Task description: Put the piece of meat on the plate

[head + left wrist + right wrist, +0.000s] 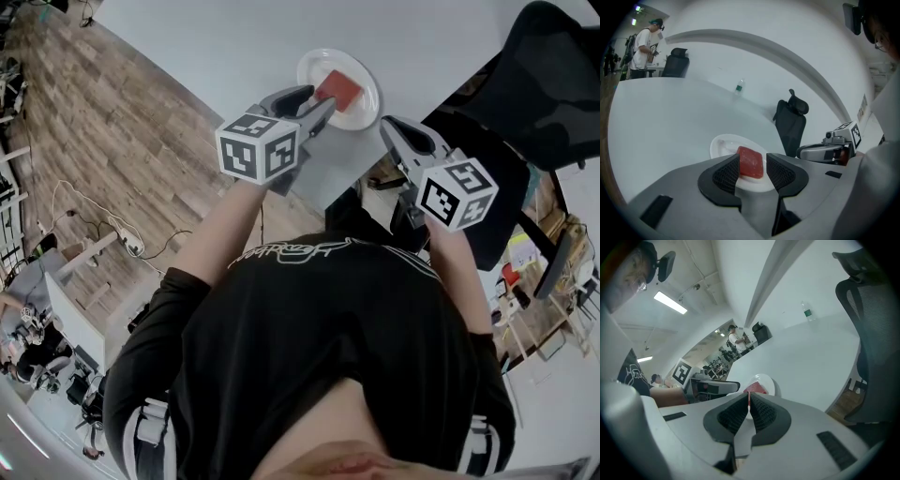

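Red meat (751, 162) lies on the white plate (723, 144) near the worktop's (234, 47) front edge, between the spread, released left claw (323, 105), which could snag it when withdrawing; the right claw (749, 405) is clenched, empty.

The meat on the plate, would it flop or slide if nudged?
The meat keeps a blocky shape, so it is probably firm, not floppy. It lies flat on the plate, so it likely won't roll. Its smooth surface hints it may slip.

Red meat (750, 162), white plate (720, 143), pale grey table (670, 117)
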